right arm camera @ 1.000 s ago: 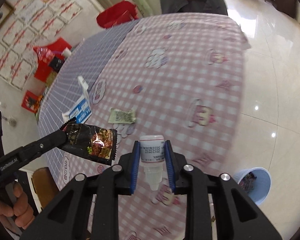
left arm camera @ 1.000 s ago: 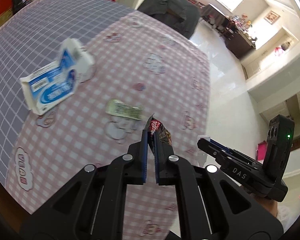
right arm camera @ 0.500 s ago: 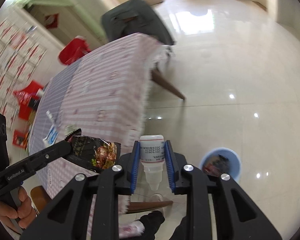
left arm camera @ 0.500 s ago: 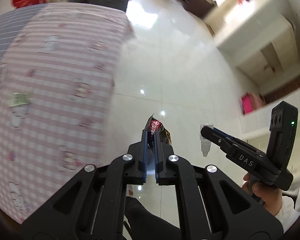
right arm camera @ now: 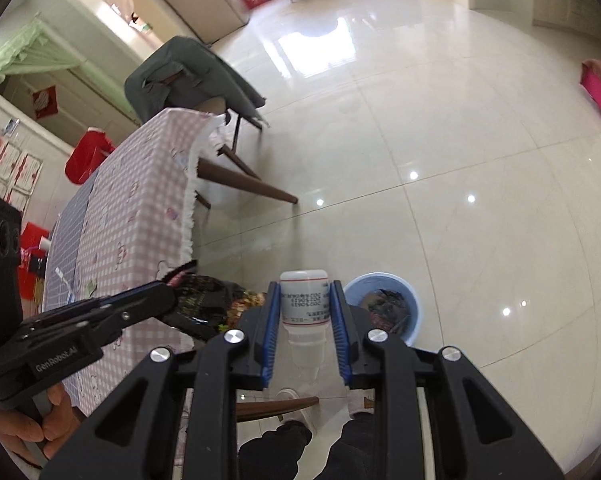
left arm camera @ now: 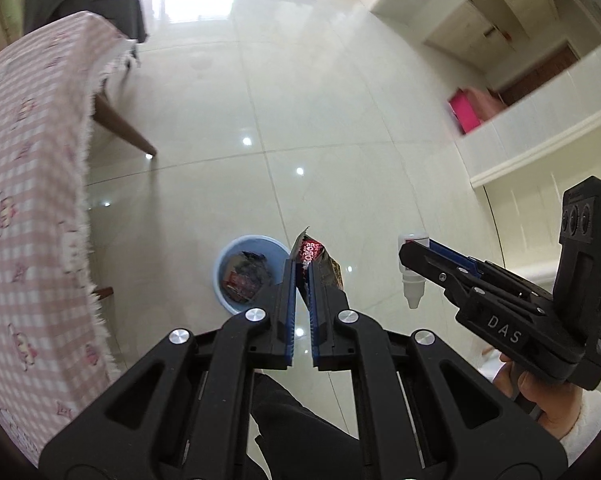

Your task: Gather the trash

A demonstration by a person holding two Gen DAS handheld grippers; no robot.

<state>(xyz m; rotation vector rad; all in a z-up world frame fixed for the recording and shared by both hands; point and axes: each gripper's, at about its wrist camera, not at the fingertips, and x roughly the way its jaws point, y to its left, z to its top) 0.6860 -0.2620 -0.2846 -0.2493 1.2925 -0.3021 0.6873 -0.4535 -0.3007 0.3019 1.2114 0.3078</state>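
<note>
My left gripper (left arm camera: 301, 268) is shut on a dark snack wrapper (left arm camera: 320, 264) with red print, held over the floor just right of a light blue bin (left arm camera: 236, 256). The bin stands on the tiles and holds dark wrappers. My right gripper (right arm camera: 304, 300) is shut on a small white plastic bottle (right arm camera: 303, 300), cap pointing back at the camera, just left of the bin (right arm camera: 408, 304). In the left wrist view the right gripper (left arm camera: 414, 258) hangs to the right with the bottle (left arm camera: 412, 284). In the right wrist view the left gripper (right arm camera: 168, 300) holds the wrapper (right arm camera: 208, 296) at the left.
A table with a pink checked cloth (left arm camera: 28, 184) stands at the left, on brown legs (left arm camera: 124, 128). It also shows in the right wrist view (right arm camera: 140, 208). A chair under grey fabric (right arm camera: 180, 76) stands beyond it. Glossy tiled floor (right arm camera: 440, 128) lies around the bin.
Both grippers have swung from over the table out above the floor. The bin has come into the left wrist view and sits closer in the right. Both holds are unchanged.
</note>
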